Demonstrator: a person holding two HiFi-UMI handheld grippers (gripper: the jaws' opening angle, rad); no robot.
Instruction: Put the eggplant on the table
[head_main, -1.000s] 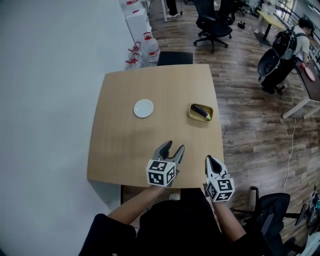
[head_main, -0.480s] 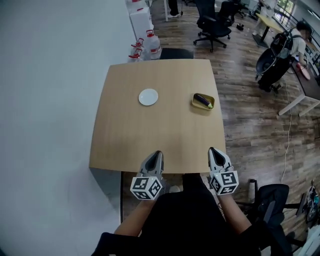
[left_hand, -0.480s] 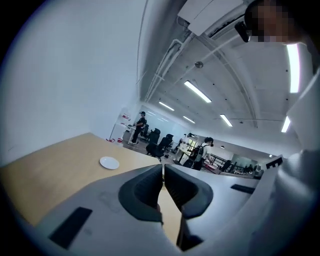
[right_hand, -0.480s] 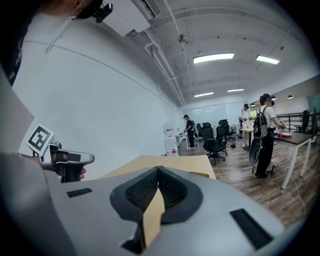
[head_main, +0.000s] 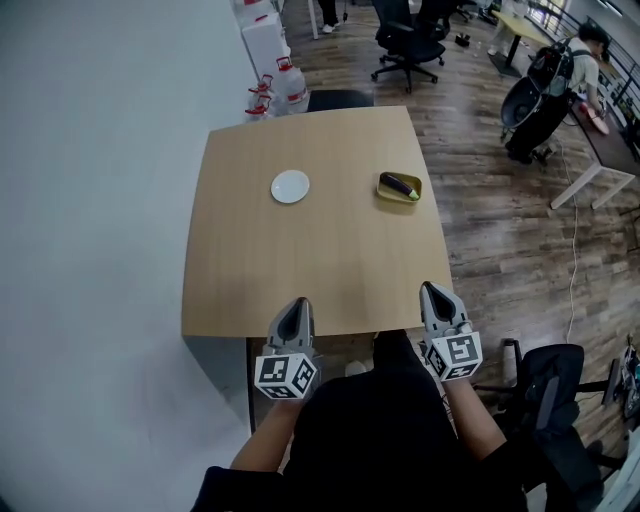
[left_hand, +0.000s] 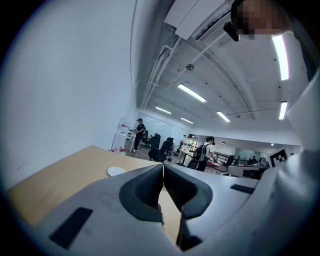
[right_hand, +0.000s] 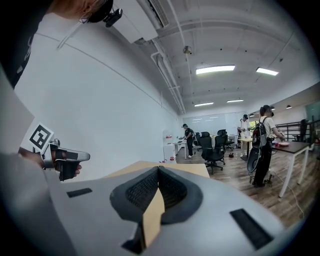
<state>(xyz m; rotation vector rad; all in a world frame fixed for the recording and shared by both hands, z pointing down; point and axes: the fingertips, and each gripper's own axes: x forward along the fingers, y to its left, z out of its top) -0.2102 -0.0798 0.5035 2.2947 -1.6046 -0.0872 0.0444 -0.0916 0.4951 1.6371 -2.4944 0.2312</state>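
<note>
A dark purple eggplant (head_main: 399, 184) with a green stem lies in a small yellow dish (head_main: 412, 194) at the far right of the wooden table (head_main: 320, 260). My left gripper (head_main: 297, 305) hovers at the table's near edge, its jaws shut with nothing between them. At the near right corner my right gripper (head_main: 430, 290) is shut and empty too. Both are far from the eggplant. In the left gripper view the jaw tips (left_hand: 163, 165) meet. They also meet in the right gripper view (right_hand: 159, 167), where the left gripper (right_hand: 65, 159) shows at the left.
A small white plate (head_main: 290, 186) lies on the far left of the table, also seen as the plate (left_hand: 116, 171). Water jugs (head_main: 290, 85) and a dark chair (head_main: 340, 98) stand behind the table. A white wall runs along the left. Another chair (head_main: 545, 390) is at my right.
The left gripper's jaws went from open to shut, and it drew back left to the table's near edge. The right gripper pulled back slightly to the near right corner.
</note>
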